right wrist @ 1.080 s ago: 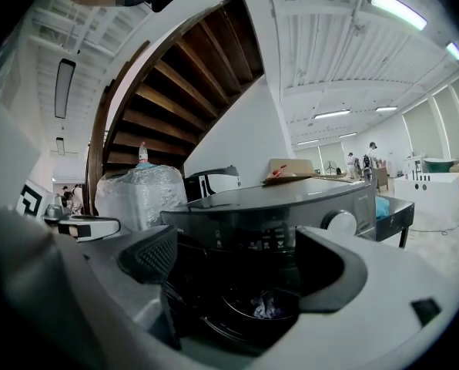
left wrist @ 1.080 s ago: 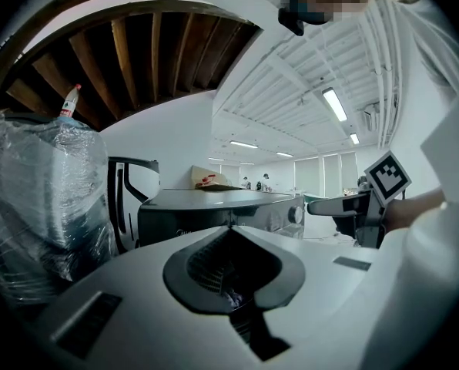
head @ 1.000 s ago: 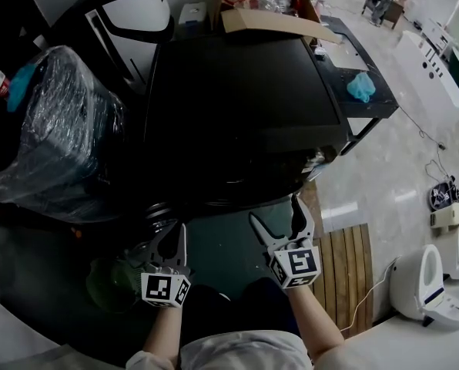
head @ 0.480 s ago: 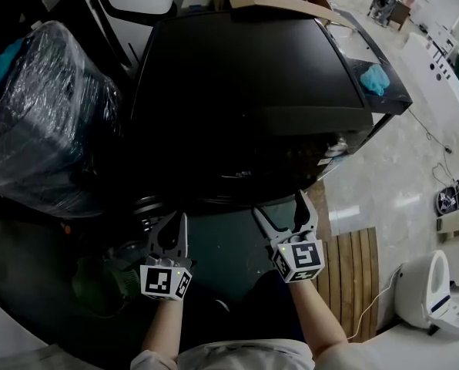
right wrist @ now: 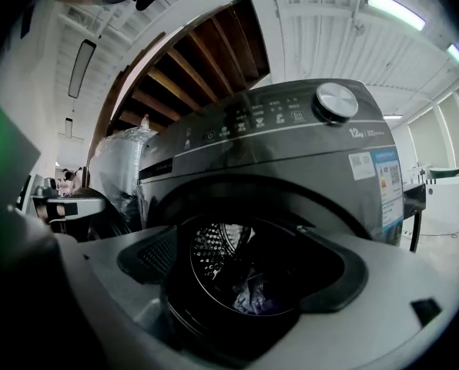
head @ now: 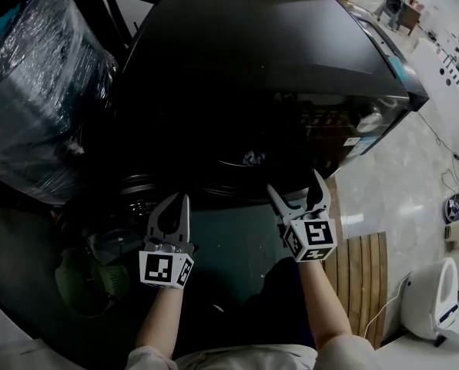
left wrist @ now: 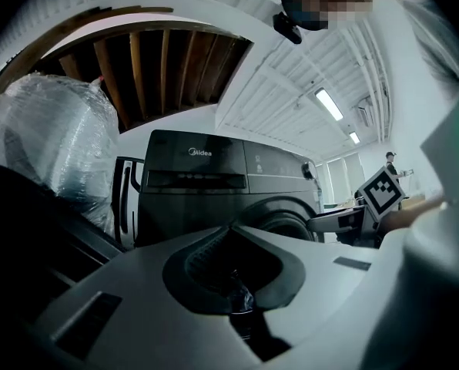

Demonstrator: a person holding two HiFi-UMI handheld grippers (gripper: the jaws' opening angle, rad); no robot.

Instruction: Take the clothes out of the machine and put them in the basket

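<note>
Green basket (head: 82,282) low left on the floor, contents too dark to tell; left claw (head: 180,199) narrow, tips together, nothing gripped; washing machine (head: 260,60) drum (right wrist: 214,257) open, clothes (right wrist: 252,295) bunched inside; right claw (head: 294,182) wide, empty, facing the drum; versus earlier frame: head view nearer the machine, clothes now visible.

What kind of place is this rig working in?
Probably an appliance test lab or warehouse hall, not a home. A dark grey front-loading washing machine stands beside a bulky plastic-wrapped unit, white toilet-like fixtures sit nearby, and long strip lights run overhead.
</note>
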